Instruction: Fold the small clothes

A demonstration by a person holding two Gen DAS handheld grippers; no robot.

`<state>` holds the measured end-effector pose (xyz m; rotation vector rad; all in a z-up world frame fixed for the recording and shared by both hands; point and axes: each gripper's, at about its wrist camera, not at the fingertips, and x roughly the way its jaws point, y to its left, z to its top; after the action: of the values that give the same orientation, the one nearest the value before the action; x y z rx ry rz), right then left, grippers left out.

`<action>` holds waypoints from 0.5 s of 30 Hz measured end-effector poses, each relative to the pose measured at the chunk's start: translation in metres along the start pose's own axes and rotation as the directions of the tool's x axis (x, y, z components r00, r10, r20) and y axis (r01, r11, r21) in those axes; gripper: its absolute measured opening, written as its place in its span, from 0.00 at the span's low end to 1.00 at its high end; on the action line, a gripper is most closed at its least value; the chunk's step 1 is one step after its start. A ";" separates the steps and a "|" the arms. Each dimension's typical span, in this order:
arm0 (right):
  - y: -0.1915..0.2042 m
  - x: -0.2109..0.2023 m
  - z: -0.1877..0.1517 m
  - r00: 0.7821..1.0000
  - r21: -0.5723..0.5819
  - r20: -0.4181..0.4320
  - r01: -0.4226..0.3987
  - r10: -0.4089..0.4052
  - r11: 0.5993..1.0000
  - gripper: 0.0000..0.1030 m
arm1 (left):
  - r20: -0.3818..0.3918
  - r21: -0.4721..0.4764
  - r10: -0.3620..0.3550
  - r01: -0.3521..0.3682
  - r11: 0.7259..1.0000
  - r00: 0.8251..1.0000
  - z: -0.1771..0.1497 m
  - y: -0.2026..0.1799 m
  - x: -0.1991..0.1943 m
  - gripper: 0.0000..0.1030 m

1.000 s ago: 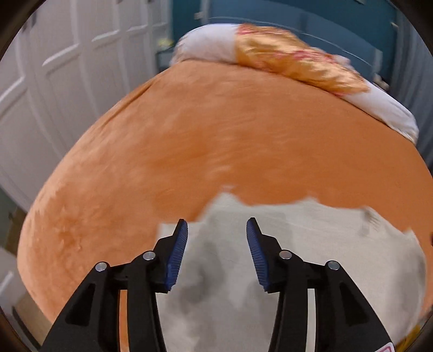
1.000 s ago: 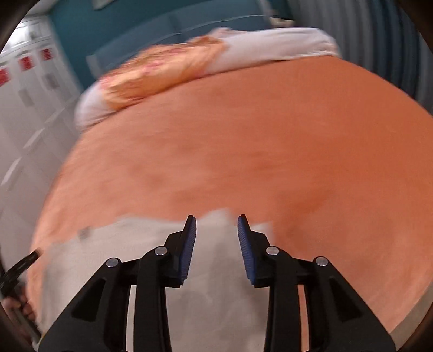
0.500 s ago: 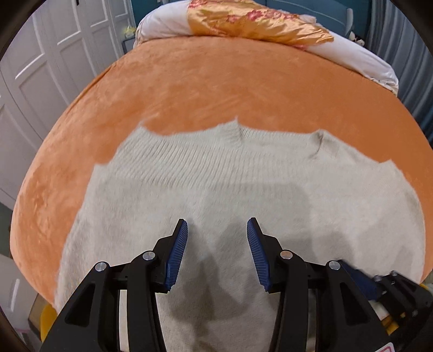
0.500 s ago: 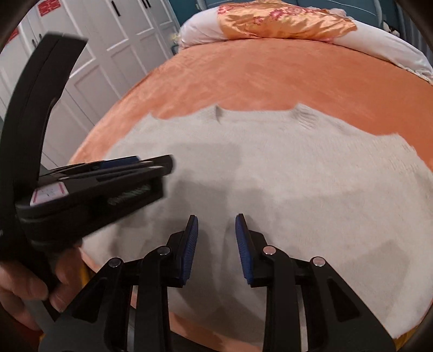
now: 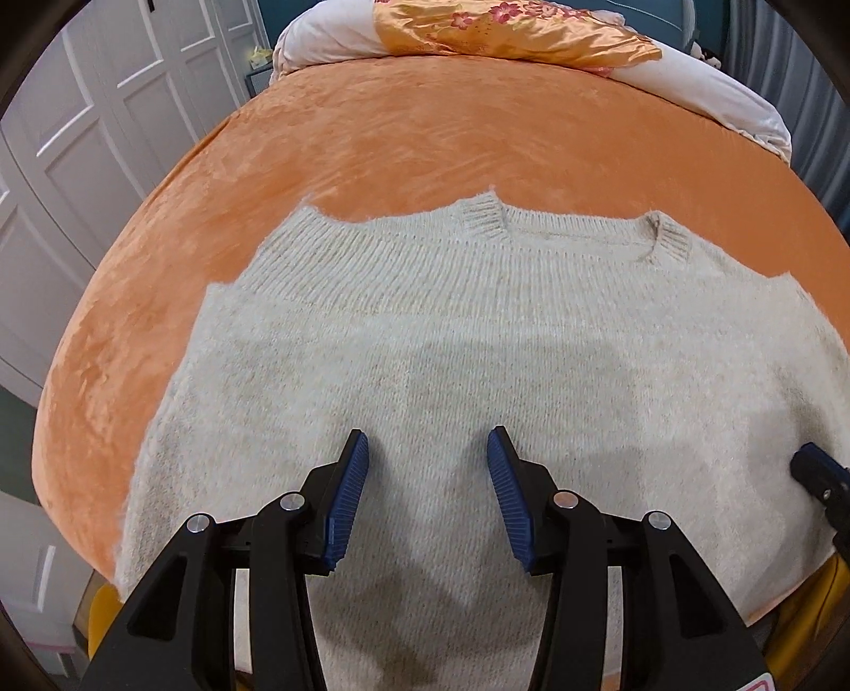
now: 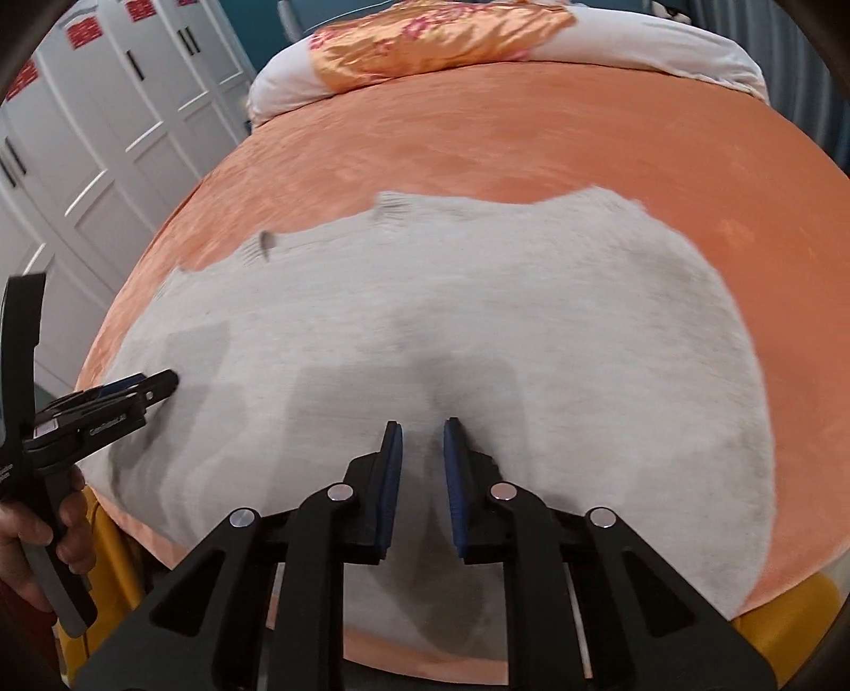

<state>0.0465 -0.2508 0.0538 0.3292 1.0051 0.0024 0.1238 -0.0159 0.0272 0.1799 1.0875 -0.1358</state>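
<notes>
A cream knitted sweater (image 5: 478, 340) lies flat on the orange bed cover (image 5: 404, 138), its ribbed neckline at the far side. It also shows in the right wrist view (image 6: 478, 319), blurred. My left gripper (image 5: 427, 452) is open and empty, hovering over the sweater's near middle. My right gripper (image 6: 422, 430) is open with a narrower gap, empty, above the sweater's near hem. The left gripper also shows at the left of the right wrist view (image 6: 133, 393), and the right gripper's tip at the right edge of the left wrist view (image 5: 815, 470).
A white pillow with an orange floral cover (image 5: 510, 26) lies at the head of the bed. White wardrobe doors (image 6: 106, 117) stand to the left. A yellow bed frame (image 6: 786, 627) shows below the near edge. Grey curtains (image 5: 818, 106) hang at the right.
Both grippers pulled back and tilted down, so the whole sweater came into view. The right gripper swung further right of the left one. Both stayed open.
</notes>
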 end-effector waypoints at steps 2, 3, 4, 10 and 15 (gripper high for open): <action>-0.005 -0.003 -0.002 1.000 0.002 0.004 0.008 -0.008 1.000 0.13 | 0.000 0.003 0.003 -0.003 1.000 1.000 -0.001 0.000 0.000 0.45; -0.007 -0.003 -0.002 1.000 0.007 0.005 0.009 -0.009 1.000 0.13 | 0.000 0.003 0.003 -0.003 1.000 1.000 -0.001 -0.001 0.000 0.46; -0.010 -0.004 -0.002 1.000 0.011 0.006 0.011 -0.011 1.000 0.13 | 0.000 0.004 0.004 -0.004 1.000 1.000 -0.001 -0.001 0.000 0.46; -0.023 -0.010 -0.007 1.000 0.030 0.011 0.015 -0.016 0.999 0.11 | 0.000 0.010 0.006 -0.006 1.000 1.000 -0.002 -0.001 0.001 0.46; -0.042 -0.018 -0.005 1.000 0.062 0.010 0.021 -0.021 0.998 0.00 | -0.002 0.010 -0.009 0.009 1.000 1.000 -0.002 0.010 -0.003 0.47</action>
<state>0.0259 -0.2923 0.0544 0.3746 0.9994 -0.0493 0.1224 -0.0054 0.0296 0.1846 1.0895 -0.1493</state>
